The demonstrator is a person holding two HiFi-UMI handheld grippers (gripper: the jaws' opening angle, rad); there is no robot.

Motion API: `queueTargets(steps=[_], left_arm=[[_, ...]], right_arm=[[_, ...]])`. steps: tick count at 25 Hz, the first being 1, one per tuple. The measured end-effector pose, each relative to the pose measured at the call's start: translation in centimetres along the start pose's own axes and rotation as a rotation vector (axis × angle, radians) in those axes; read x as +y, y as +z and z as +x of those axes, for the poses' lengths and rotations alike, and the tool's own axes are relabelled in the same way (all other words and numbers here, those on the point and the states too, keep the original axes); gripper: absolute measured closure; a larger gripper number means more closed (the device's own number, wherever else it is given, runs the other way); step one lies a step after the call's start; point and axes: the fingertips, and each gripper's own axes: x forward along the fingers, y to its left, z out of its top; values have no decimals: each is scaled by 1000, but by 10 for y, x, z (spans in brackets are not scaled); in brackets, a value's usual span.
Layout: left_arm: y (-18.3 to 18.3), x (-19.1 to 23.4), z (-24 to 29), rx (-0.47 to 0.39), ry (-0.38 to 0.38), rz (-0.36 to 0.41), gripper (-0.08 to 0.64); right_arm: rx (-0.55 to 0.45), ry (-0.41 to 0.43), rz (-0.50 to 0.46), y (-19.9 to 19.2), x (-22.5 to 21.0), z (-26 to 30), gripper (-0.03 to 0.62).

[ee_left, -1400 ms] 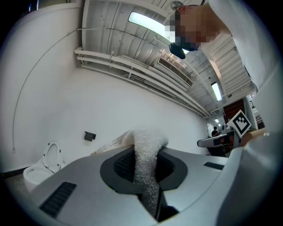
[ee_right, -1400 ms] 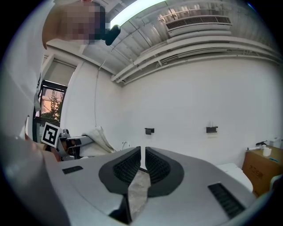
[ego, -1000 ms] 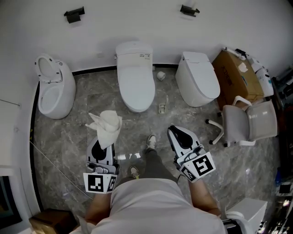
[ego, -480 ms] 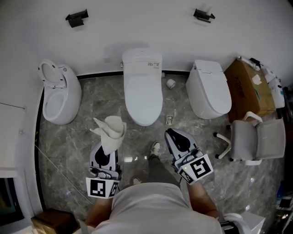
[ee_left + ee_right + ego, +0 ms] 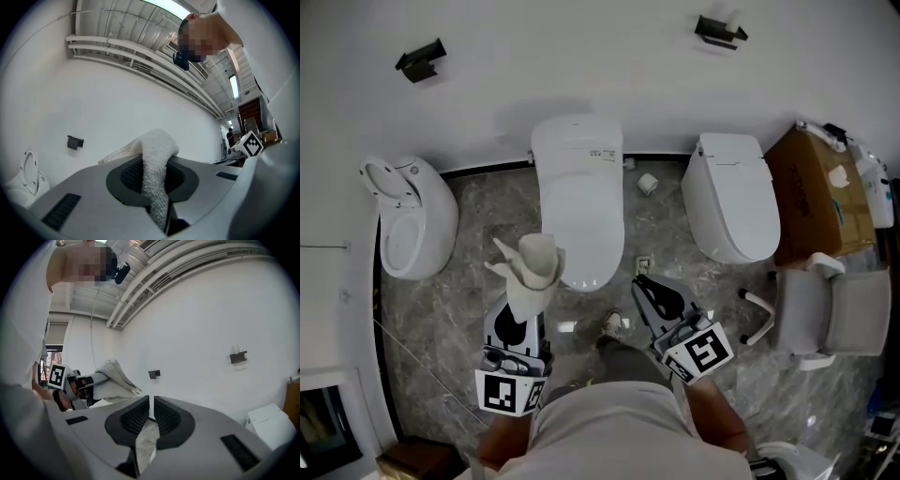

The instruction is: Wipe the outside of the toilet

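While the left gripper point(image 5: 523, 305) has its jaws clamped on a white cloth point(image 5: 530, 270), the cloth stands up in a crumpled bunch above the tips; the left gripper view shows the towelling point(image 5: 157, 159) pinched between the dark pads. From the head view, that bunch sits just beside the front left edge of the middle toilet point(image 5: 578, 202), lid down, against the white wall; contact cannot be told.

Over on the other side, the right gripper point(image 5: 649, 286) is near the bowl's front right, jaws drawn almost together with only a thin slit between them and nothing held, as the right gripper view point(image 5: 151, 411) shows.

Round about: a second toilet point(image 5: 408, 220) at left with its seat raised, a third toilet point(image 5: 731, 211) at right, a cardboard box point(image 5: 816, 197) beyond it and a grey chair point(image 5: 830, 314) near that. A paper roll point(image 5: 648, 183) lies on the marble floor point(image 5: 478, 234) between the middle and right toilets. The person's shoe point(image 5: 612, 324) is planted between the two grippers.
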Motion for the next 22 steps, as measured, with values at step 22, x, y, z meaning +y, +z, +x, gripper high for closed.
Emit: queueTargets(steps=[22], left_arm=[[9,58,92,-33,181,10,499]], right_arm=[[3,167,-43,45,-57,89,540]])
